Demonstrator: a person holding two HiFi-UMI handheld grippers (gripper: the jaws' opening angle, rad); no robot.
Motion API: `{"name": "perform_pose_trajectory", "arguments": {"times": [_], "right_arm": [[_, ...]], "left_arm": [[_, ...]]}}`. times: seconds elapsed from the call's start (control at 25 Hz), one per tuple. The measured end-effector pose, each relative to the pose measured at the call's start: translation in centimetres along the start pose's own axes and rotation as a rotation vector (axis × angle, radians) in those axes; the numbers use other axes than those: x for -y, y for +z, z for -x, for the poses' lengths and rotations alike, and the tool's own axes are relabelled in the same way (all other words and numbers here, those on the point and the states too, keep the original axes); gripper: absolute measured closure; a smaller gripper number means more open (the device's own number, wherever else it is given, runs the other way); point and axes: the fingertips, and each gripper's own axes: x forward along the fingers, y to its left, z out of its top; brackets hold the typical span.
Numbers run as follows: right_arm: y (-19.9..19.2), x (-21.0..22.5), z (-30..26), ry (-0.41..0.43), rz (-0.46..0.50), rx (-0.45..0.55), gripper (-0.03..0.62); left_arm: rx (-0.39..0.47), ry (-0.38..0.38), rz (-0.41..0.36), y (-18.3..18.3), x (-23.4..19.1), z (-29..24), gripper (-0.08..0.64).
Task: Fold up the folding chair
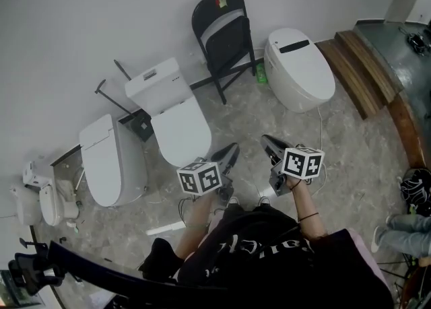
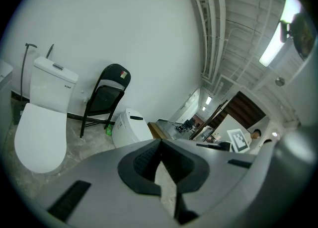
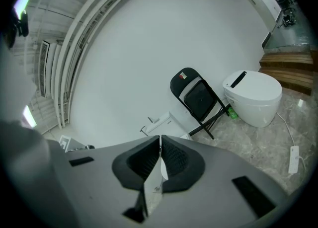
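Observation:
The black folding chair (image 1: 221,35) leans against the white wall, its seat tipped up flat against the back and its legs on the floor. It also shows in the left gripper view (image 2: 105,96) and in the right gripper view (image 3: 197,98). Both grippers are held in front of the person, well short of the chair. My left gripper (image 1: 231,154) is shut with nothing between its jaws. My right gripper (image 1: 271,146) is shut and empty too.
A white tank toilet (image 1: 172,109) stands left of the chair and a rounded white toilet (image 1: 299,66) right of it, with a green item (image 1: 260,72) on the floor between. Another white toilet (image 1: 108,158) sits further left. Wooden steps (image 1: 360,69) lie at the right. A cable and power strip (image 3: 293,158) run over the floor.

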Motion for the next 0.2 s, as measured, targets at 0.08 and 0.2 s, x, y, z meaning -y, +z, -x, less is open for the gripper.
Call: {"name": "perform_pose_trajectory", "arguments": {"times": [0.08,0.2], "right_arm": [[0.4,0.6,0.7,0.002,-0.001,0.001,0.569],[0.7,1.6,1.9,0.001,-0.002,-0.002,0.569]], "left_arm": [[-0.006,-0.003,-0.003,-0.4,0.9,-0.7,0.555],[-0.012,-0.004,-0.003,-1.0,2.1,-1.7,0.555]]}}
